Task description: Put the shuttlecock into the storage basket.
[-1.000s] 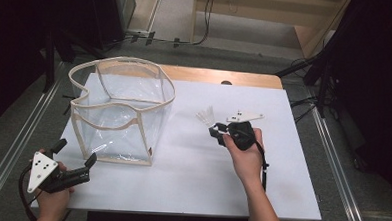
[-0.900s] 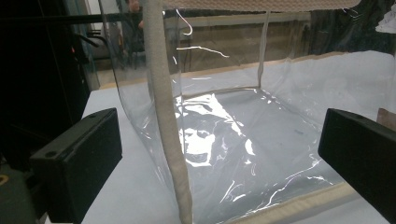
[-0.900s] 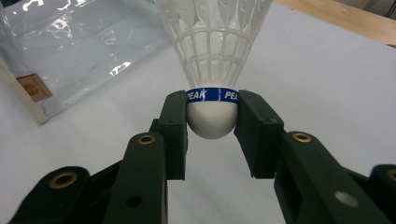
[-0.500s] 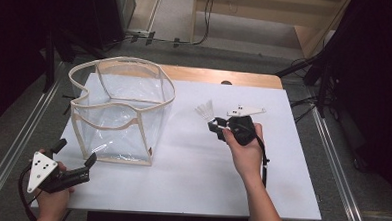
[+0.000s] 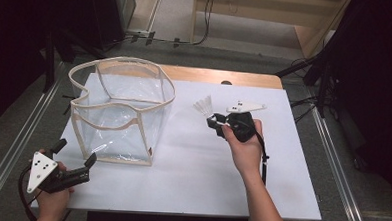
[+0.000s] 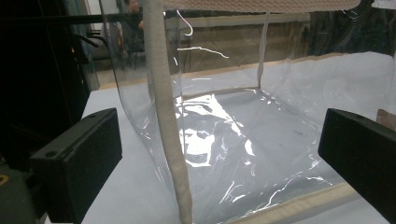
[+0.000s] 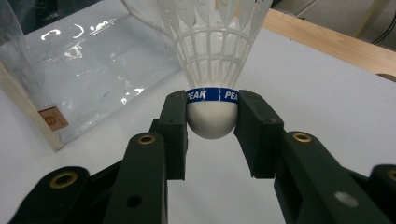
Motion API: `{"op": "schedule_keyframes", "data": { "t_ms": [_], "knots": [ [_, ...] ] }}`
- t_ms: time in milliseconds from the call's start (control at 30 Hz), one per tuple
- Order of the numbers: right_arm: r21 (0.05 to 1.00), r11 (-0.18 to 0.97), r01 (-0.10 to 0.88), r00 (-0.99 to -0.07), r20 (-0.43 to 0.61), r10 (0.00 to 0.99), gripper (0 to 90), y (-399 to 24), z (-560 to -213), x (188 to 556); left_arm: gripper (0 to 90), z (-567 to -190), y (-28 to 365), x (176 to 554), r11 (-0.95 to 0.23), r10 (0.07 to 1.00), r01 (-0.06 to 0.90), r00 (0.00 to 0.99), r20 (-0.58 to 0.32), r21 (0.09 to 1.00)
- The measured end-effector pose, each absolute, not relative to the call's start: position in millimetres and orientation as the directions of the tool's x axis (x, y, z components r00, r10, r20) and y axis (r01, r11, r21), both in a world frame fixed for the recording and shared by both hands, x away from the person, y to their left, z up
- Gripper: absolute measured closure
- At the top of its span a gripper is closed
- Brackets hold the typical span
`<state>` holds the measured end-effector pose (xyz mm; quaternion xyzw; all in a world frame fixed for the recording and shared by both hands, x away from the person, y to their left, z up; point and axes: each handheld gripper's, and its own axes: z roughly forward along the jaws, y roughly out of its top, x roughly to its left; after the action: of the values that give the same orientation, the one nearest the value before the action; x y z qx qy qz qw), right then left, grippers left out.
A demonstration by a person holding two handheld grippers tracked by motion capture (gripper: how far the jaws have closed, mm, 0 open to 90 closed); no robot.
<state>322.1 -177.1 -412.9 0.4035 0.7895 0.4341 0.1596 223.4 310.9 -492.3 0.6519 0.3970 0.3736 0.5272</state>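
Right gripper view: the white shuttlecock [image 7: 212, 70] is seen pinched by its rounded cork between the two pads of the right hand-held gripper [image 7: 211, 119], just below the blue band, with the feather skirt fanning away ahead of the jaws. The clear bag [image 7: 79, 60] stands ahead and to the left of this hand-held gripper, near but apart from it, on the white table [image 7: 327, 116].

The step in hand is judged to be the carrying of the shuttlecock into the open top of the bag. It would be done well if the pinch is kept firm on the cork, since the rounded surface could slip out forward; the skirt should be lifted above the cloth-edged rim before any move across, and release should be left until the cork is well inside the walls.

In the high view the right hand [image 5: 245, 142] is laid low over the table, forearm coming in from below, the shuttlecock [image 5: 204, 107] pointing away and leftward toward the bag [image 5: 121, 107]. The left hand-held gripper [image 5: 74, 155] is held at the near table edge, its jaws spread wide with nothing between them, aimed at the near corner of the bag, just short of it.
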Motion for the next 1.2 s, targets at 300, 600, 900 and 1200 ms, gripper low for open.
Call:
{"op": "schedule_keyframes", "data": {
  "t_ms": [300,600,900,1200],
  "knots": [
    [0.828,0.279,0.487,-0.633,0.114,0.765,62.9,-174,-403,325,0.3,-492,311,223,-0.131,0.91,0.122,0.408,0.071,0.984],
    [0.836,0.276,0.474,-0.638,0.11,0.762,62.9,-171,-395,328,0.3,-492,310,223,-0.131,0.91,0.121,0.409,0.071,0.984],
    [0.842,0.275,0.464,-0.644,0.108,0.757,62.9,-166,-389,330,0.3,-492,311,223,-0.131,0.91,0.12,0.409,0.072,0.984],
    [0.85,0.268,0.454,-0.648,0.108,0.754,62.9,-161,-385,332,0.3,-492,311,223,-0.132,0.909,0.119,0.41,0.073,0.984]
  ]
}}
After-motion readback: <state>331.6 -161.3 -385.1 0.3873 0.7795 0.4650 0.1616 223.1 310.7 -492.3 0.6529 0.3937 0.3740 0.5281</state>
